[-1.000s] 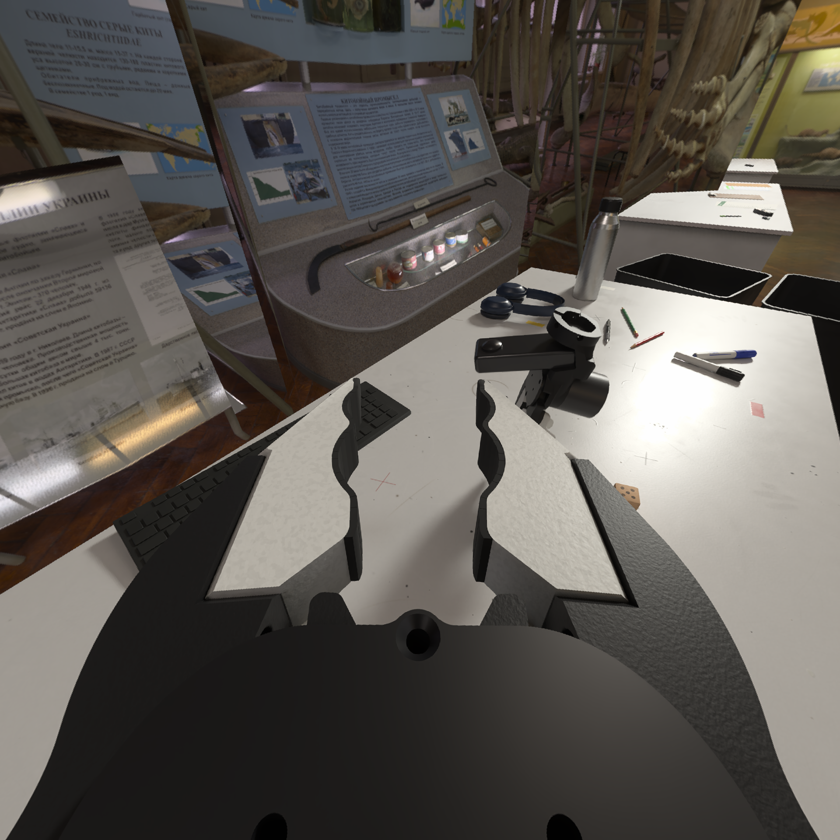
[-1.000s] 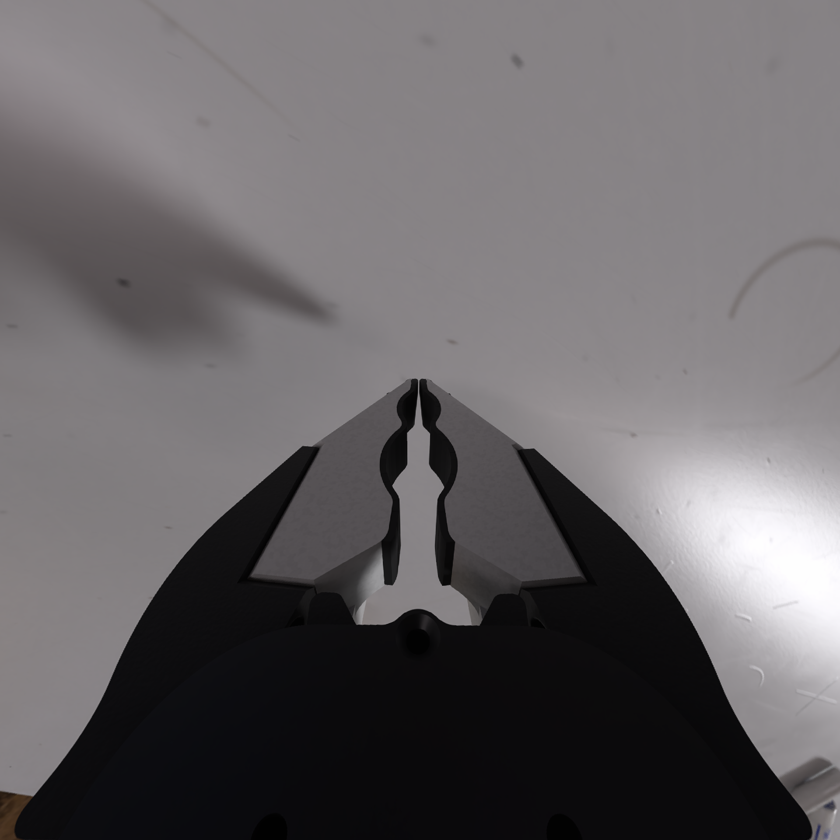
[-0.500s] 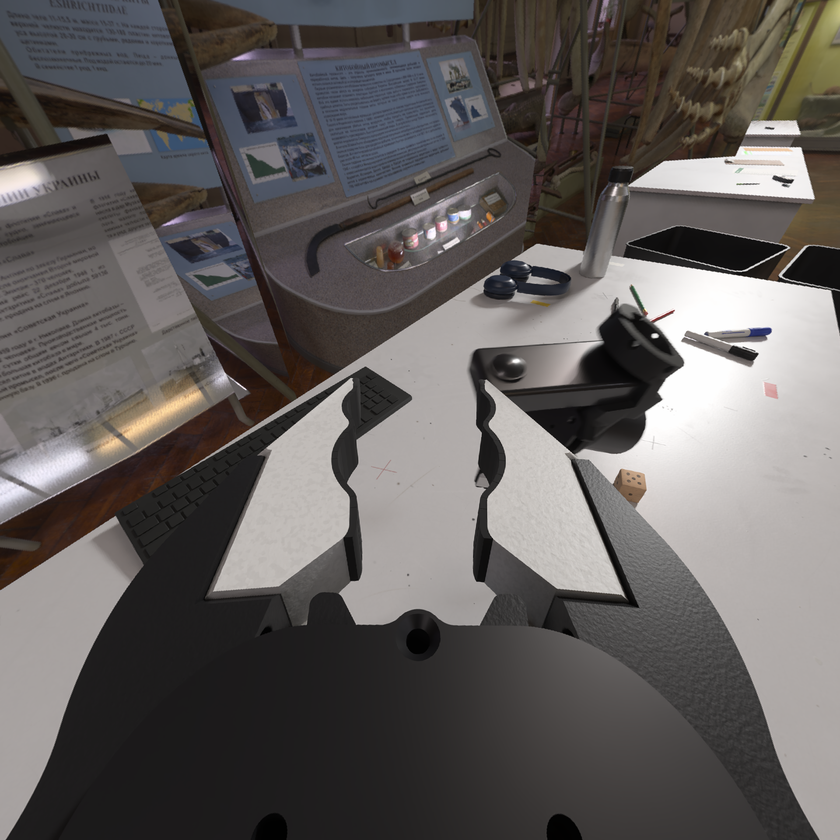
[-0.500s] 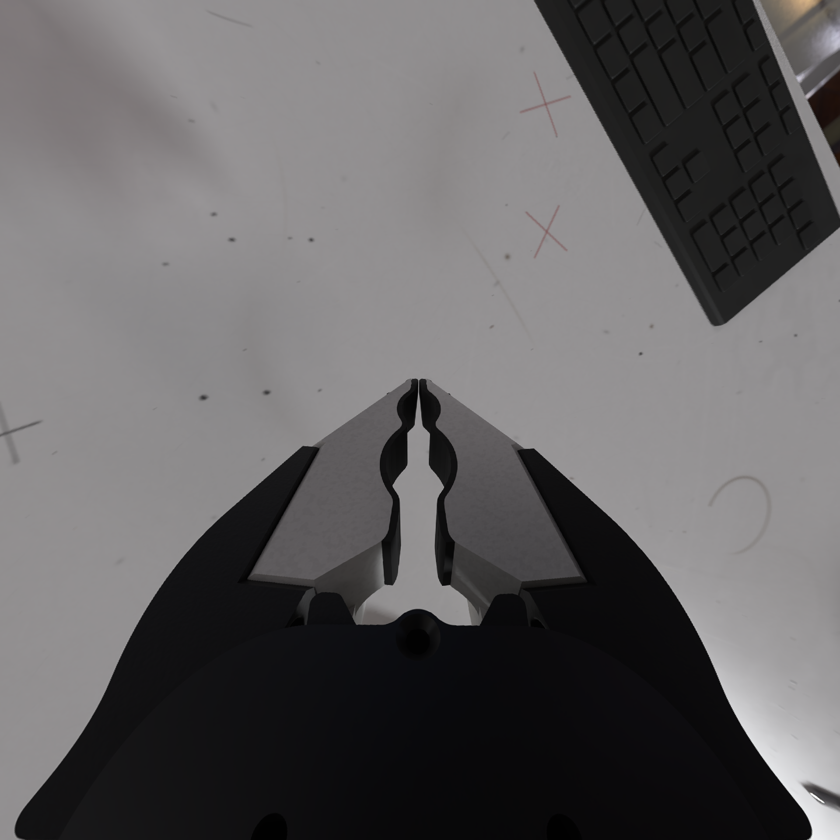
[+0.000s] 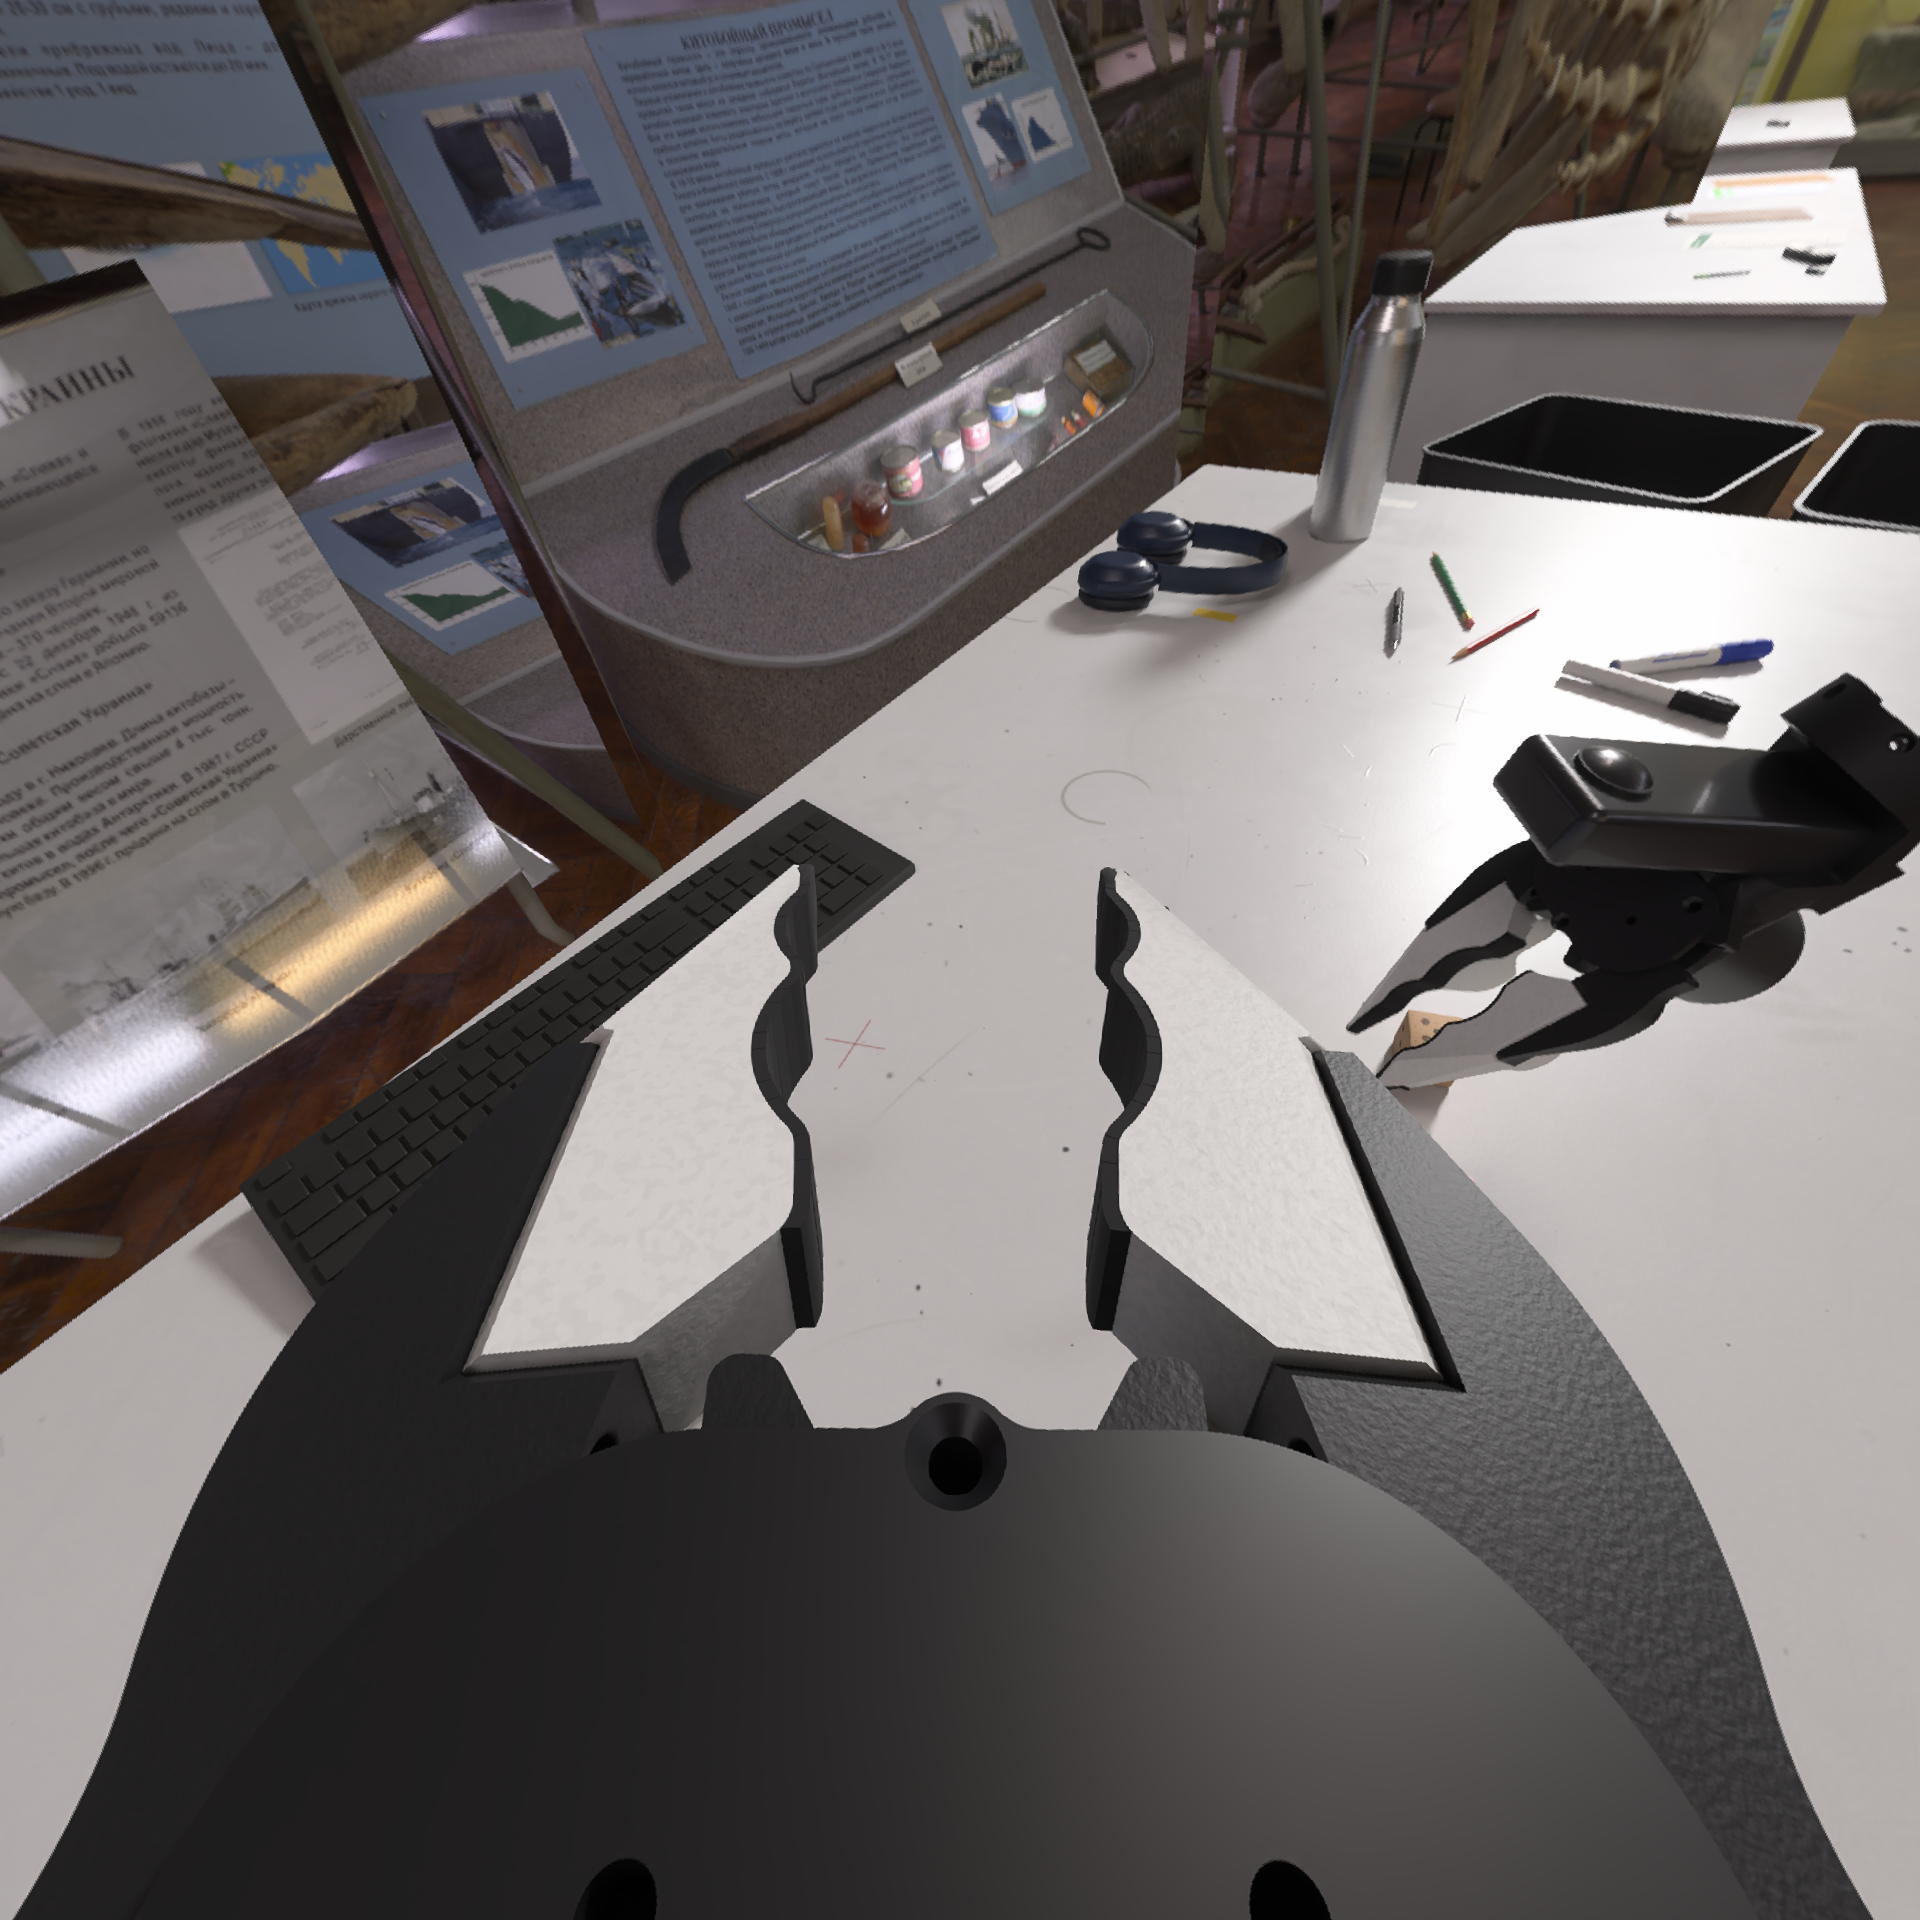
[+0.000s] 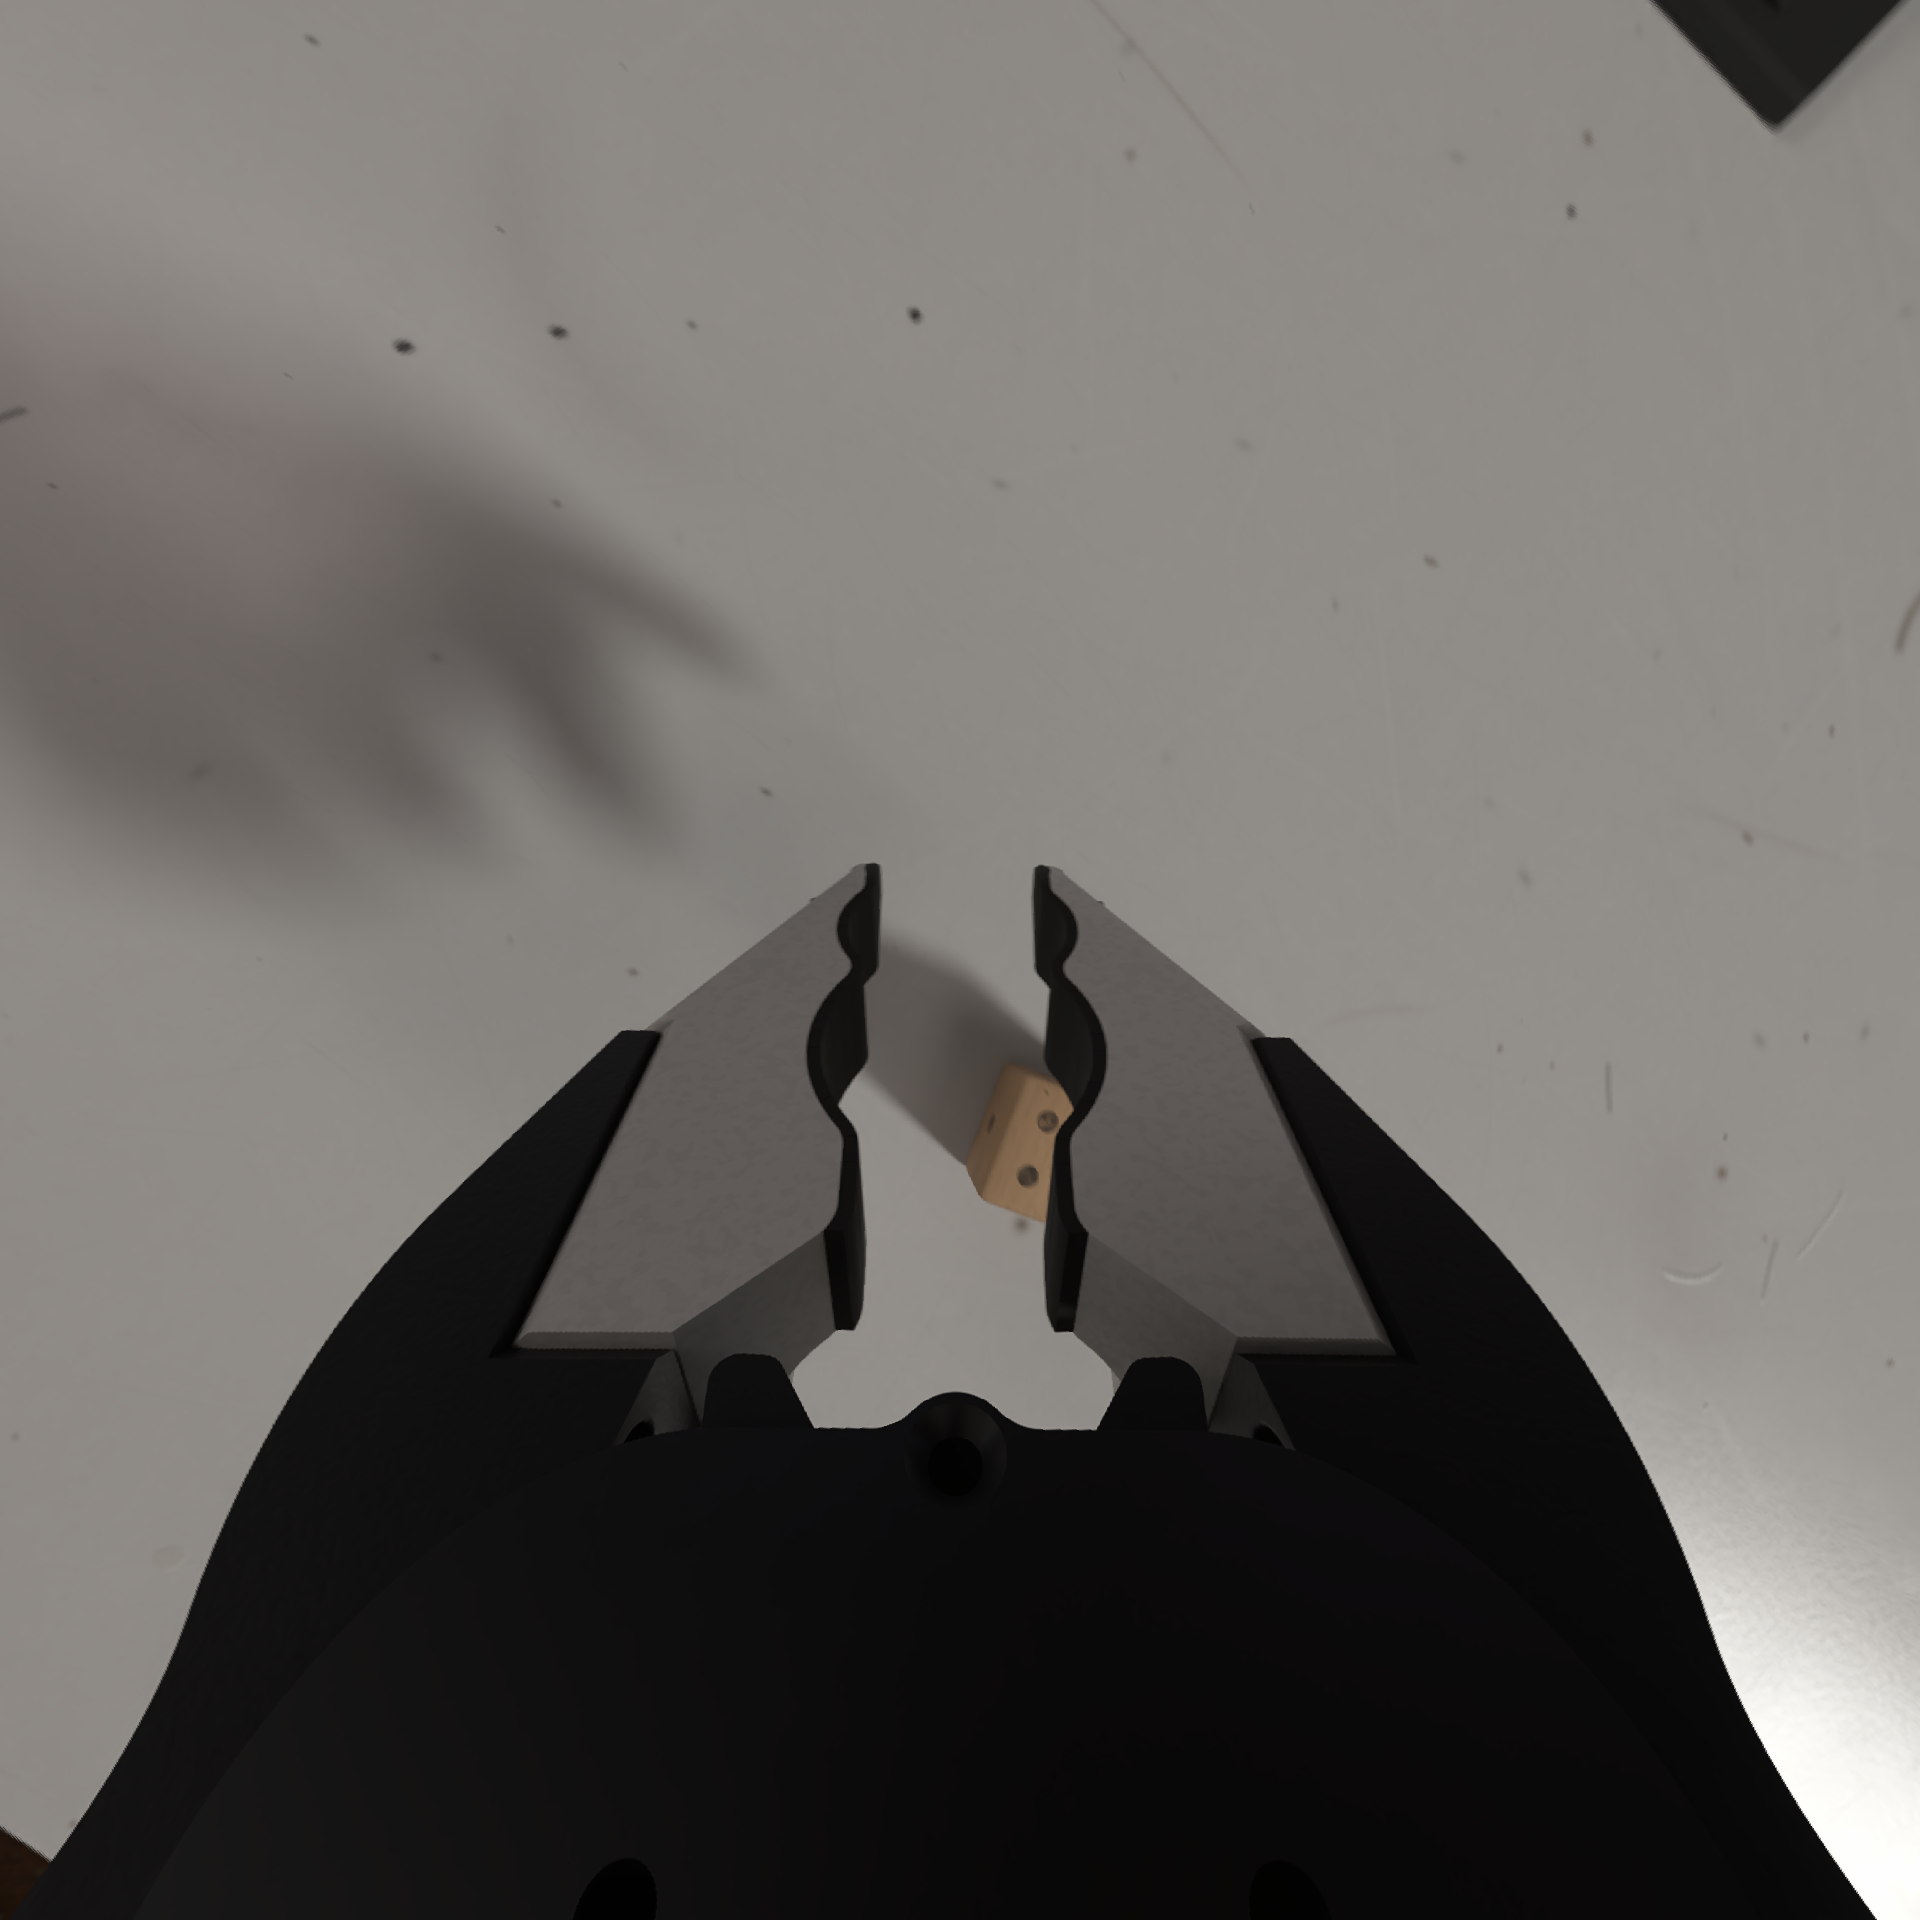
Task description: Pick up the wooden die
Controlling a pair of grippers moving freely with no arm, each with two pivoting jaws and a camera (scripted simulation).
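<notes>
The wooden die (image 6: 1018,1155) is a small tan cube with dark pips, lying on the white table (image 6: 1351,520). My right gripper (image 6: 956,878) is open and points down at the table, with the die between its fingers close to the right one, not gripped. In the left wrist view the right gripper (image 5: 1374,1044) hangs at the right, open, tips around the die (image 5: 1421,1042), which is partly hidden by a finger. My left gripper (image 5: 951,883) is open and empty, above the table's near part.
A black keyboard (image 5: 582,1039) lies at the table's left edge. Farther back are blue headphones (image 5: 1174,561), a metal bottle (image 5: 1366,416), pencils (image 5: 1449,592) and markers (image 5: 1652,691). Black bins (image 5: 1610,468) stand behind the table. A display stand (image 5: 831,364) rises at the left.
My right gripper has opened and swung to the right of the left gripper, coming down over the die. The left gripper has stayed open and shifted a little.
</notes>
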